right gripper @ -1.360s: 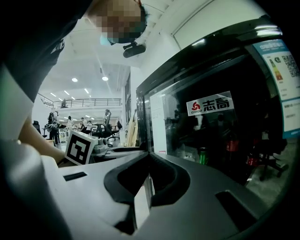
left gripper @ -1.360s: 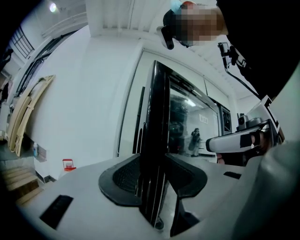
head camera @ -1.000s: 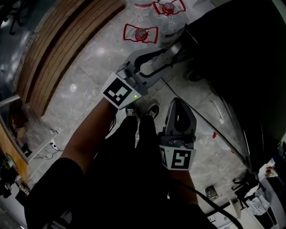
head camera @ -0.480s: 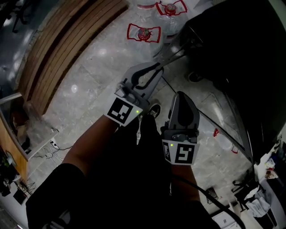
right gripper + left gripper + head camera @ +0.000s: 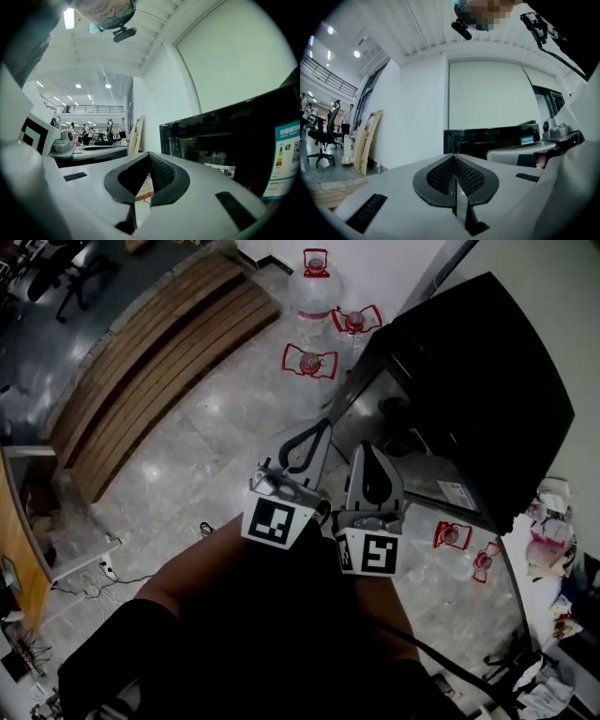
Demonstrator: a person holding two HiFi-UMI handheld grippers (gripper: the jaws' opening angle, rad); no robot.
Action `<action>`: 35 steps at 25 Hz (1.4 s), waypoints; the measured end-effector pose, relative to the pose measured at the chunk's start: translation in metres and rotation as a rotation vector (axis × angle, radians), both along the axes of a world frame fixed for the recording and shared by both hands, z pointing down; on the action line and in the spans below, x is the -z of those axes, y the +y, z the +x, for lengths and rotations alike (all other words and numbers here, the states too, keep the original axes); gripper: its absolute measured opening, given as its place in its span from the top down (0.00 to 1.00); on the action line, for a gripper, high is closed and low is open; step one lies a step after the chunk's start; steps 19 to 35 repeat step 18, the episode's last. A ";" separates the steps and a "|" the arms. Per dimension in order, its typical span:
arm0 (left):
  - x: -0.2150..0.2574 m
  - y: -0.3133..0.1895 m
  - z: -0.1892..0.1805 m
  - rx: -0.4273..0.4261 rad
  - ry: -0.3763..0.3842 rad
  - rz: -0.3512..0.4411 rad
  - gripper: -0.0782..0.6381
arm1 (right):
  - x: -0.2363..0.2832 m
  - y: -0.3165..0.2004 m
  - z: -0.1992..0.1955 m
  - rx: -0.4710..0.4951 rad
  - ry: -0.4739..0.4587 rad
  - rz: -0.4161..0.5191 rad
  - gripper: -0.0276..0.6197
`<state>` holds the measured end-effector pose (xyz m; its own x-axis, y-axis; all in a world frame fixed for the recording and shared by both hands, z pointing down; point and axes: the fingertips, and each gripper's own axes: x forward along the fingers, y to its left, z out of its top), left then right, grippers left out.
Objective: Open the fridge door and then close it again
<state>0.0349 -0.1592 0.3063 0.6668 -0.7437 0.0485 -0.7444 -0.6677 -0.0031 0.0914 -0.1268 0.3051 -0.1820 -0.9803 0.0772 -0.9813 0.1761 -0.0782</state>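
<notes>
A person is holding two grey handheld grippers side by side, both pointing toward a black glass-fronted fridge (image 5: 487, 362) that is standing just ahead of their tips and a little to their right. Its door (image 5: 412, 442) is lying shut, flush with the cabinet, with an energy label (image 5: 287, 154) showing to the right of the right gripper's jaws. The left gripper (image 5: 322, 426) has just been closing its jaws, and they are meeting fully, pad against pad, with nothing between them. The right gripper (image 5: 368, 448) is drawn in narrow too, with its tips together and a sliver of floor showing through behind them, and it is gripping nothing. Neither tool is touching the fridge. A shut door with both tools off it fits two stages equally: the approach before the door is pulled open, or the moment after it has been pushed closed again. The views are not settling which. Beyond the left gripper's tip, water jugs (image 5: 309, 362) with red handles are standing on the floor.
</notes>
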 end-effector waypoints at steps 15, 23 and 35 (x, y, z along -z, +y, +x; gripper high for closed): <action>0.094 0.059 0.001 -0.053 0.094 0.017 0.88 | 0.090 0.039 -0.012 0.048 0.088 0.074 0.93; 0.098 0.068 -0.007 -0.068 0.078 0.018 0.88 | 0.098 0.048 -0.025 0.055 0.091 0.079 0.93; 0.098 0.068 -0.007 -0.068 0.078 0.018 0.88 | 0.098 0.048 -0.025 0.055 0.091 0.079 0.93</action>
